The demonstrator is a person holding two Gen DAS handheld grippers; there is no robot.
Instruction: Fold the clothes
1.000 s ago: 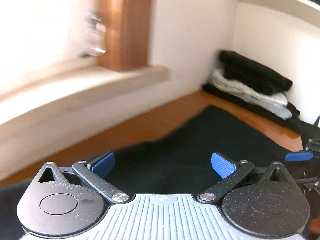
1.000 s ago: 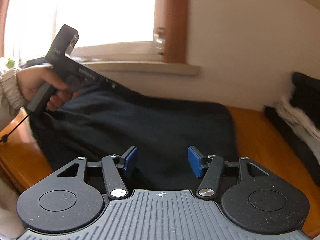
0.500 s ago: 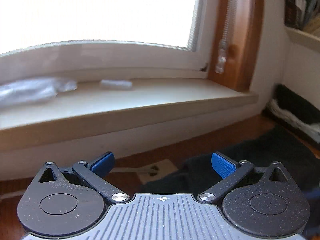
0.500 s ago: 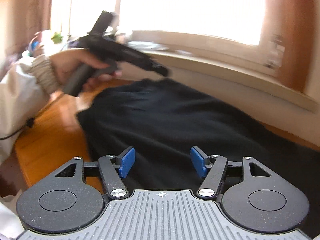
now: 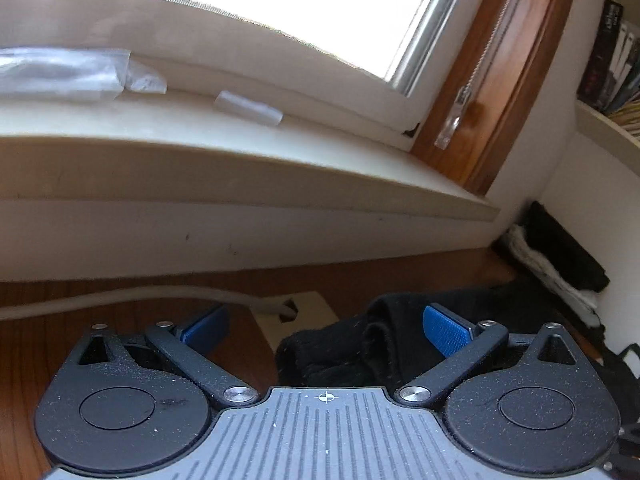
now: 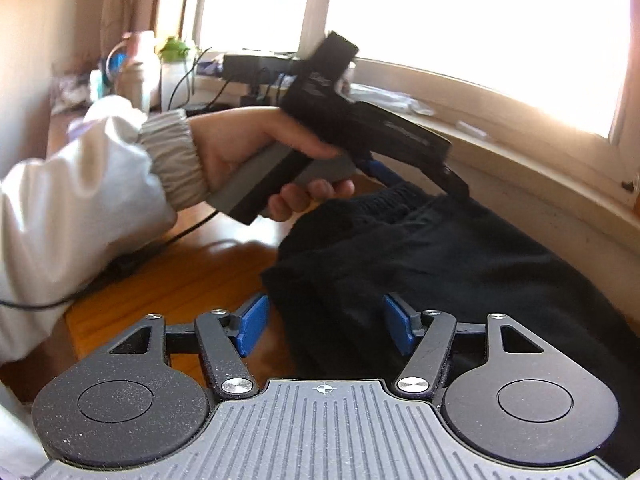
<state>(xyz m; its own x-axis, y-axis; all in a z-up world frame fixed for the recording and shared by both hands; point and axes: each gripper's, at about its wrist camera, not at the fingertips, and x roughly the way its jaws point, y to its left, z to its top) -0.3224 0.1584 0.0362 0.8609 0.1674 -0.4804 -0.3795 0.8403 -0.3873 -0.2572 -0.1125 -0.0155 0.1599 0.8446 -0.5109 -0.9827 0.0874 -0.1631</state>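
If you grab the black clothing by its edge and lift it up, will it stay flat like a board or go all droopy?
Probably droopy. The black clothing already bunches into soft folds at its edge, so it looks floppy. It seems light for its size, lying thin on the wooden table. The knit looks grippy, so it likely won't slip from the left hand-held gripper.

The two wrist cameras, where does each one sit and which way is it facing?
Left wrist: sits on the left tongs, low over the table, facing the window sill; its own blue pads show, open, over the black garment.
Right wrist: sits on the right tongs, facing left along the table; the left hand and sleeve show.
Shared: garment, sill.
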